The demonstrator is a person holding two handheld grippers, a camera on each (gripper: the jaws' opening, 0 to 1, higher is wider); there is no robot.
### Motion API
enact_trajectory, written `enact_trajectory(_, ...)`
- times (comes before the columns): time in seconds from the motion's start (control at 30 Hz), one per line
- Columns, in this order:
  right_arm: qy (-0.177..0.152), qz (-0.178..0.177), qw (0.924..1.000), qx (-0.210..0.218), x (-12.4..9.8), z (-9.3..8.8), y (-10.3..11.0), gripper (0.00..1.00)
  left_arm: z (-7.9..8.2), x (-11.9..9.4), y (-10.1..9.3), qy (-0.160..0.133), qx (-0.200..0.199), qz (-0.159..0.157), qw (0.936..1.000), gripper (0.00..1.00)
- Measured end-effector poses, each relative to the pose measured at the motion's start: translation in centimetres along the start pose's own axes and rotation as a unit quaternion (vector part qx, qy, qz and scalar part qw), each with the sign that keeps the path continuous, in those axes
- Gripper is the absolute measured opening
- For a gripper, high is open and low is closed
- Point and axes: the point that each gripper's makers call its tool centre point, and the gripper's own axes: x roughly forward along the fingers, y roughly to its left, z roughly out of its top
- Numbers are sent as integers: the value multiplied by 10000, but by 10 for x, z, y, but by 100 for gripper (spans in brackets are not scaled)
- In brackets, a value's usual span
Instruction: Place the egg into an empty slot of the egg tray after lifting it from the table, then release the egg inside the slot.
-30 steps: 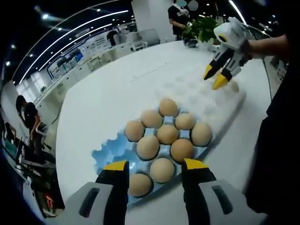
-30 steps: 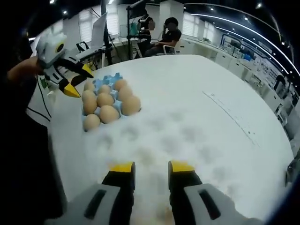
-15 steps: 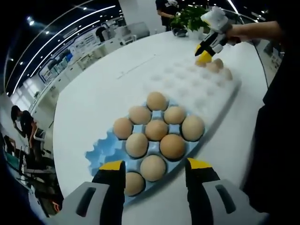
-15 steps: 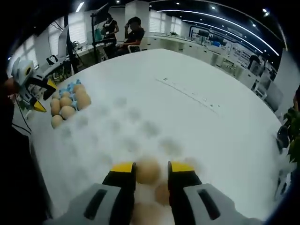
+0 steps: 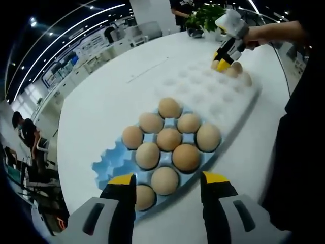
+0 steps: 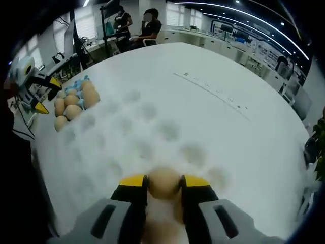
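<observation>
Right gripper view: right hand-held gripper [image 6: 163,184] pinches an egg [image 6: 163,182] over the white egg tray [image 6: 152,132], probably lifted for slotting. Left hand-held gripper [image 5: 165,179] spread, idle above the blue tray [image 5: 112,163] on the table [image 5: 106,101].

left tongs [image 5: 167,185]: open, above blue egg tray [image 5: 109,165] | right tongs [image 5: 222,63]: at white tray [image 5: 223,99]

We see tan-brown eggs [image 5: 169,139] sitting in a light blue egg tray [image 5: 112,165] on a plain white table [image 5: 111,101]. At one o'clock from it lies a white egg tray [image 5: 213,94], nearly matching the tabletop. Our left gripper [image 5: 167,185] has yellow tips over black and grey. The right gripper [image 6: 163,182], coloured alike, frames a pale tan egg [image 6: 163,182]. Green plant leaves [image 5: 205,12] show at twelve o'clock.
</observation>
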Motion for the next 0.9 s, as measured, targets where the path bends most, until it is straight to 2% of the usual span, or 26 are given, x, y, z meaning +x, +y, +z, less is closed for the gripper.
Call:
enact_trajectory(0.1, 94, -23, 9999, 42, 0, 0, -1, 28, 2, 0, -1, -14, -14, -39, 10000, 52)
enact_trajectory(0.27, 88, -52, 9999, -1, 0, -1, -1, 28, 14, 1, 0, -130, -18, -30, 9999, 52)
enact_trajectory(0.4, 39, -67, 9995, 306, -3, 0, -1, 27, 24, -2, -3, -320, -103, -75, 9994, 52)
enact_trajectory(0.5, 47, -148, 9975, 691, -5, -2, -1, 27, 24, -5, -3, -369, -82, -67, 9993, 52)
enact_trajectory(0.63, 21, -192, 9969, 769, -8, -1, -1, 26, 19, -10, -2, -344, -94, -58, 9993, 52)
enact_trajectory(0.73, -79, -196, 9933, 1138, -12, 1, -2, 25, 15, -14, 1, -317, -89, -7, 9995, 52)
enact_trajectory(0.9, -212, -241, 9917, 1244, -19, 7, 0, 23, 20, -20, -1, -419, -127, 33, 9990, 52)
